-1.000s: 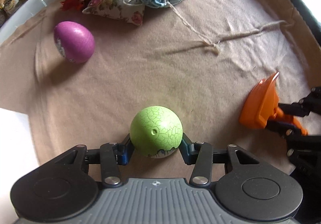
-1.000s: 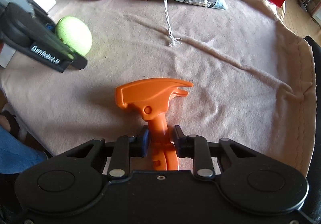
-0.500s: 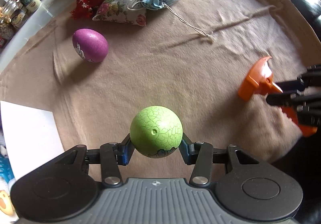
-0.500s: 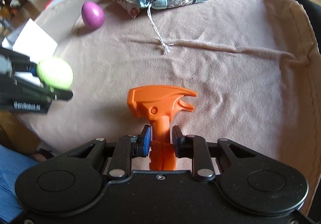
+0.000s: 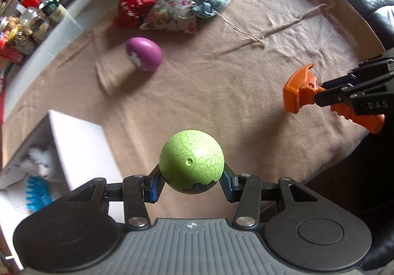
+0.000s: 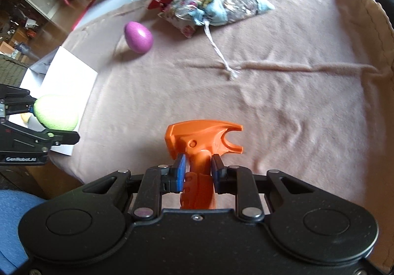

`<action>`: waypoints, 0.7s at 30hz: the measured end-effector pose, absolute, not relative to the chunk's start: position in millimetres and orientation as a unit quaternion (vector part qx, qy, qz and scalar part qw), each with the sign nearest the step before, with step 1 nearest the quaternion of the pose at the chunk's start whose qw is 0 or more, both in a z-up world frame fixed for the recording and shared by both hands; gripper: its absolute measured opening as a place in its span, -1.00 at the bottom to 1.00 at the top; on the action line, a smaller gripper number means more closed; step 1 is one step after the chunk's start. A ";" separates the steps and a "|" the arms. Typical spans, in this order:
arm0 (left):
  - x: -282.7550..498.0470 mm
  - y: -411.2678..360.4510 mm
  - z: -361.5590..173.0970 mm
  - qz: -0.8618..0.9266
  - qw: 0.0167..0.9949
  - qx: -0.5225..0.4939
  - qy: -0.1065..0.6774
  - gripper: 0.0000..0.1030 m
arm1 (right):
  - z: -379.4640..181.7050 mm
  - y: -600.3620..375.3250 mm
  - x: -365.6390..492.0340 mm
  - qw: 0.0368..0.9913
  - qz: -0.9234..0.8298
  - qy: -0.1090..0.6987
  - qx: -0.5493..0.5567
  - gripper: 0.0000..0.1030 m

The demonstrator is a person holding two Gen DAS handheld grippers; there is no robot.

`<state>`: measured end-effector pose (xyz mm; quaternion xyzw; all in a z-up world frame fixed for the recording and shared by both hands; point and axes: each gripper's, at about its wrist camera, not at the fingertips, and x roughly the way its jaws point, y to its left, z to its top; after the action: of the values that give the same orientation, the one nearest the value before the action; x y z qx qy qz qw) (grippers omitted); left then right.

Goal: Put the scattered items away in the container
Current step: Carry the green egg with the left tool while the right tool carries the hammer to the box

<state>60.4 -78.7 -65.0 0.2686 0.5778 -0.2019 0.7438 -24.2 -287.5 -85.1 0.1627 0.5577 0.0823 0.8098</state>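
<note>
**Egg and hammer held beside the white box**

Our left gripper (image 5: 191,185) pinches a green egg (image 5: 191,162); our right gripper (image 6: 197,171) clamps an orange toy hammer (image 6: 203,138). The white box (image 5: 81,137), newly in the left view, holds a blue comb-like item (image 5: 37,192), unseen from the right. Farther off, on the cloth, lie a purple egg (image 5: 144,57) and fabric pouches (image 5: 172,11).
</note>
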 end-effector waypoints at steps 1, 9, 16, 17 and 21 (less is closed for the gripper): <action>60.1 -74.5 -60.3 -0.201 0.744 0.269 0.577 -0.07 | -83.1 -285.4 -22.2 0.810 0.086 0.556 0.165 -0.56; 60.1 -38.5 -33.2 -0.179 0.750 0.283 0.571 -0.07 | -77.5 -274.1 -8.7 0.802 0.110 0.550 0.204 -0.56; 60.9 -8.0 -22.6 -0.165 0.754 0.269 0.576 -0.07 | -77.0 -270.3 -4.5 0.790 0.123 0.549 0.244 -0.56; 61.3 -4.3 -21.8 -0.162 0.755 0.267 0.576 -0.07 | -75.3 -268.7 -3.2 0.789 0.125 0.548 0.247 -0.56; 62.4 10.7 -18.5 -0.152 0.757 0.263 0.578 -0.07 | -60.9 -256.8 5.9 0.792 0.142 0.538 0.252 -0.55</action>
<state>62.4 10.7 -18.5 0.2628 0.5781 -0.1519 0.7574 5.9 -256.8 -60.9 0.2523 0.5377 0.1416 0.7919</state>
